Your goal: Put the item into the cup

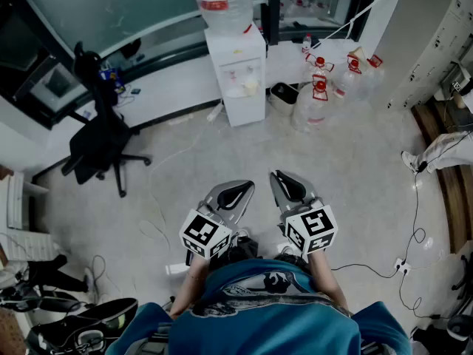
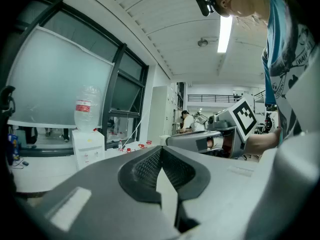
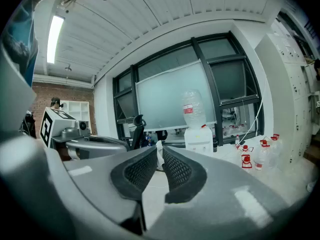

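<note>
Both grippers are held close to my body above the floor, pointing forward. My left gripper (image 1: 247, 186) (image 2: 160, 149) has its ribbed pads touching at the tips, with nothing between them. My right gripper (image 1: 276, 174) (image 3: 159, 151) is beside it, a hand's width to the right, and pinches a small white crumpled item (image 3: 159, 155) between its pad tips. The item does not show in the head view. Each gripper view shows the other gripper beside it: the right gripper (image 2: 200, 140) and the left gripper (image 3: 95, 143). No cup is visible in any view.
A white water dispenser (image 1: 236, 72) with a bottle on top stands ahead. Several water jugs (image 1: 319, 87) sit to its right. A black office chair (image 1: 100, 146) is at the left. Cables (image 1: 414, 220) run over the floor. A person's leg (image 1: 443, 150) shows at the right edge.
</note>
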Tool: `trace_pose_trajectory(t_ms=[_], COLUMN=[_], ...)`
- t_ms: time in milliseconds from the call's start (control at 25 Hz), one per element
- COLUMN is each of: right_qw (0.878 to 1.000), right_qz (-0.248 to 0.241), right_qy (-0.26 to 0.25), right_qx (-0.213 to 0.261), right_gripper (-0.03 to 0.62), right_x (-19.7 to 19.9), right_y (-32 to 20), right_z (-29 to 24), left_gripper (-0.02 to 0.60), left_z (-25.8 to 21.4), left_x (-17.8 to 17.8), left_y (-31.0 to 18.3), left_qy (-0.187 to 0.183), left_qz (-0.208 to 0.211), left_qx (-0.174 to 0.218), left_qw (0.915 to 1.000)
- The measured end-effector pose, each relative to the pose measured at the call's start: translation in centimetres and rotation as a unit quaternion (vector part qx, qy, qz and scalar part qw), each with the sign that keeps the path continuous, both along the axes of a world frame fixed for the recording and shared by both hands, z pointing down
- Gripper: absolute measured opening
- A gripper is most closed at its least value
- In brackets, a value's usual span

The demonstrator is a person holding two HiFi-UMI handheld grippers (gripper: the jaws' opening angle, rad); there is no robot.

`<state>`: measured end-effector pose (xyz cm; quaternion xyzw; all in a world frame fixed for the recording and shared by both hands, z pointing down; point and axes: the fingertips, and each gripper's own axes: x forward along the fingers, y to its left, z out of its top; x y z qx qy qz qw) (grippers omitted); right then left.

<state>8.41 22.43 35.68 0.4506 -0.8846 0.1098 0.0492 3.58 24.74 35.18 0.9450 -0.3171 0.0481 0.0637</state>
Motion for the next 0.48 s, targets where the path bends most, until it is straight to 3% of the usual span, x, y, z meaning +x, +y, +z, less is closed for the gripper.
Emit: trace_pose_trajectory(t_ms=[480], right_qw=[1.0], right_qz=[0.009], right_qy=[-0.009], right_qx=[-0.005], right_gripper=[0.035], right_x=[-3.8], right_y=[-0.7], right_z=[0.4], left_gripper=[0.014], left_z=[0.8], left_x=[-3.8], left_y=[-0.3], left_qy=[-0.019], left_qz=[0.011], left_qx=[-0.005], left_qw=[0.9998])
